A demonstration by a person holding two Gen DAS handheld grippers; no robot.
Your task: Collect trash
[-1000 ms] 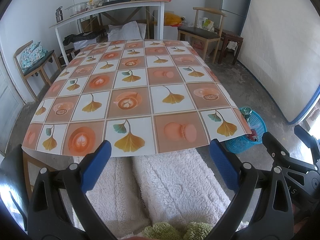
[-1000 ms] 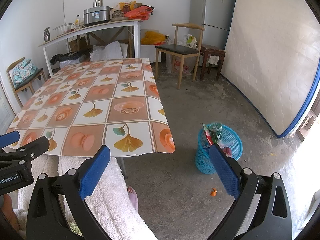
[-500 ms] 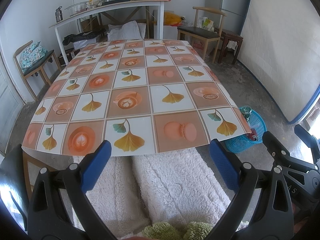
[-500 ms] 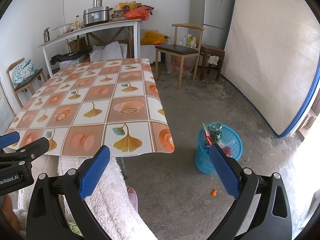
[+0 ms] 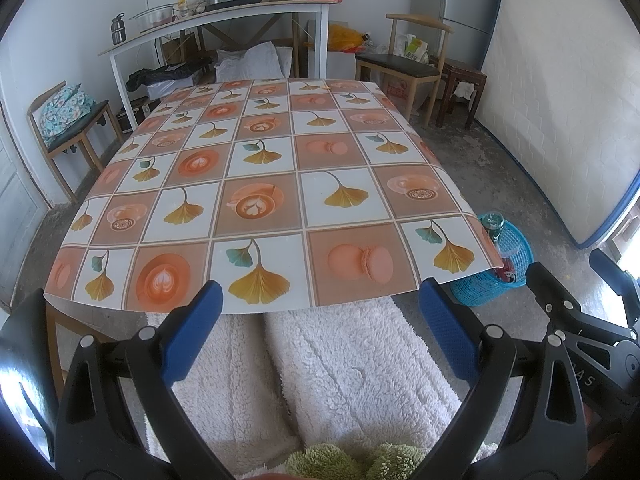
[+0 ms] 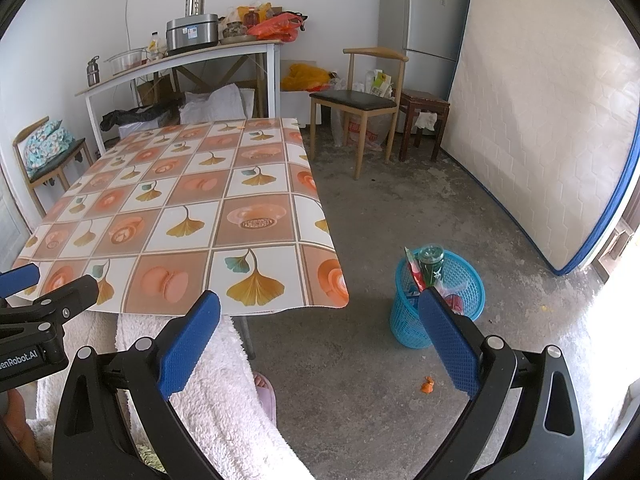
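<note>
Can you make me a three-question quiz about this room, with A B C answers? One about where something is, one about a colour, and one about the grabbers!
1. Where is the basket?
A. on the floor beside the table
B. on the chair
C. on the table

2. What colour is the basket?
A. red
B. blue
C. yellow

3. How are the left gripper and the right gripper?
A. both shut on trash
B. one open, one shut
C. both open and empty

Answers: 1 A, it stands on the concrete by the table's corner. 2 B, its mesh is bright blue. 3 C, each pair of fingers is spread wide with nothing between.
</note>
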